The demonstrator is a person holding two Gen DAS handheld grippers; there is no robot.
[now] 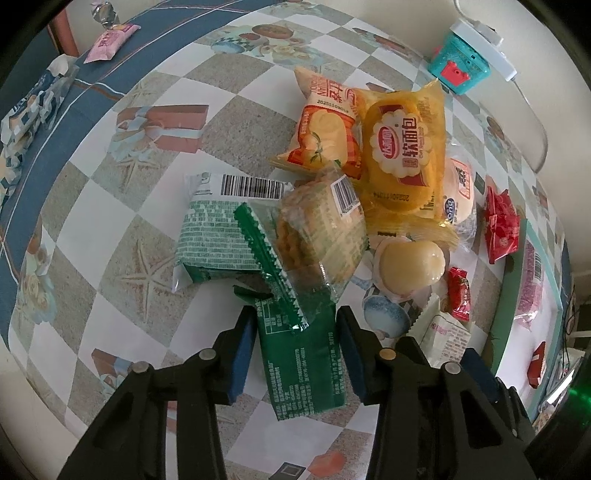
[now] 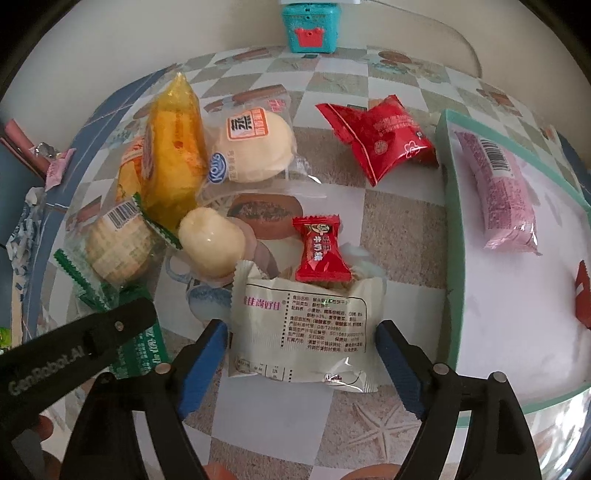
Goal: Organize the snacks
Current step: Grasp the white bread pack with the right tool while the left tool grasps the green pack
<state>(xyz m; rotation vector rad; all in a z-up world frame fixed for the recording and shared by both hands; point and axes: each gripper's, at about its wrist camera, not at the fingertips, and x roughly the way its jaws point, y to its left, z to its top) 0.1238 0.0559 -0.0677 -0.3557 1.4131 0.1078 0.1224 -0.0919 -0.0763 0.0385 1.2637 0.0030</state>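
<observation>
In the left wrist view, my left gripper (image 1: pixel 297 350) points down with its blue pads (image 1: pixel 242 354) against both sides of a dark green snack packet (image 1: pixel 301 365), shut on it. That packet lies at the near edge of a heap of snacks. My right gripper (image 2: pixel 301 365) is open, its pads standing a little clear on either side of a cream packet (image 2: pixel 299 328) with printed text that lies flat on the table. A small red candy (image 2: pixel 319 247) rests against the cream packet's far edge. The left gripper's black finger (image 2: pixel 110 332) shows at the lower left of the right wrist view.
A teal-rimmed white tray (image 2: pixel 448 221) at the right holds a pink packet (image 2: pixel 506 192). The heap has a yellow bread packet (image 1: pixel 402 147), an orange packet (image 1: pixel 325 125), a clear cookie packet (image 1: pixel 317 229) and a white bun (image 2: pixel 255 147). A red packet (image 2: pixel 376 140) and a teal toy box (image 2: pixel 310 26) lie farther back.
</observation>
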